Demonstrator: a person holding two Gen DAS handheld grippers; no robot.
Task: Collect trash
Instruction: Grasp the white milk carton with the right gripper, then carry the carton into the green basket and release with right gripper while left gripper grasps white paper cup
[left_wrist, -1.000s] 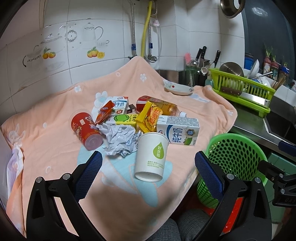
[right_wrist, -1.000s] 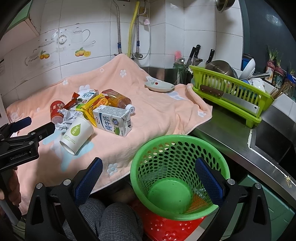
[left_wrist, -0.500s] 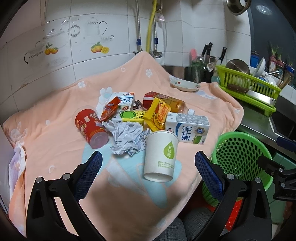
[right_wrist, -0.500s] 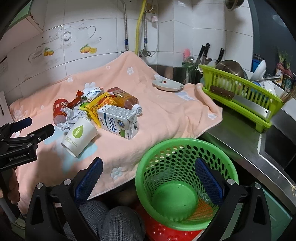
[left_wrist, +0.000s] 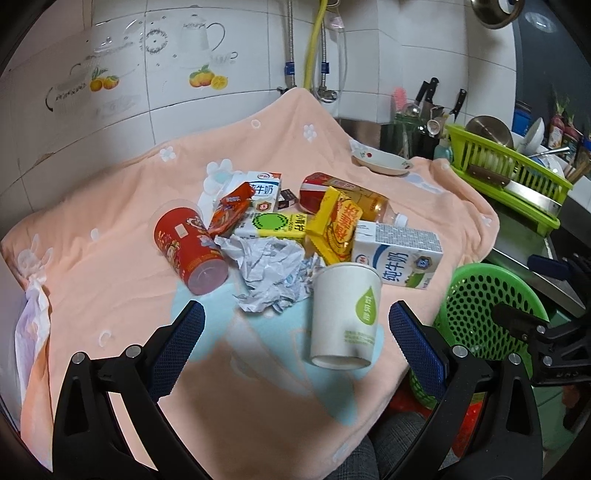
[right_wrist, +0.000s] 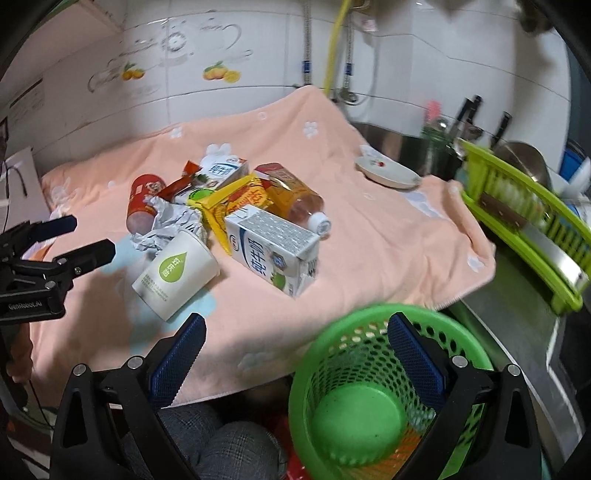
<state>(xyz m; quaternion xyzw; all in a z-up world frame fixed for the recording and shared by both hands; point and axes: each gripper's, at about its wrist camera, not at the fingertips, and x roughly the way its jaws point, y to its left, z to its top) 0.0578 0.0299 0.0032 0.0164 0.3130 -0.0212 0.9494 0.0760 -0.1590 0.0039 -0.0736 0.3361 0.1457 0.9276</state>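
Peach cloth (left_wrist: 110, 266) covered the table, and all the trash lay in 1 heap near the middle of it. A white paper cup (left_wrist: 345, 317) lay on its side closest to the front edge, its mouth facing that edge. Just behind it sat a ball of crumpled paper (left_wrist: 271, 269). A red can (left_wrist: 188, 247) lay tipped over on the left side of the heap. A big milk carton (left_wrist: 400, 260) lay on the right side, touching the cup. Behind these were a yellow snack bag (left_wrist: 336, 225), a green and yellow box (left_wrist: 277, 224), a red wrapper (left_wrist: 231, 210), a small milk box (left_wrist: 264, 190) and a plastic bottle (left_wrist: 354, 199) on its side.

The green basket (right_wrist: 369, 398) stood below the front right corner of the table. It looked empty inside, so no trash was collected yet. Every piece was left to do.

The left tongs (left_wrist: 291, 332) were wide apart and held nothing. They hung over the front of the cloth, pointed between the paper ball and the cup. The right tongs (right_wrist: 295, 343) were wide apart too and held nothing. They hung over the front edge, just above the basket rim.

The cup looked like the easiest first pick, since it was nearest.
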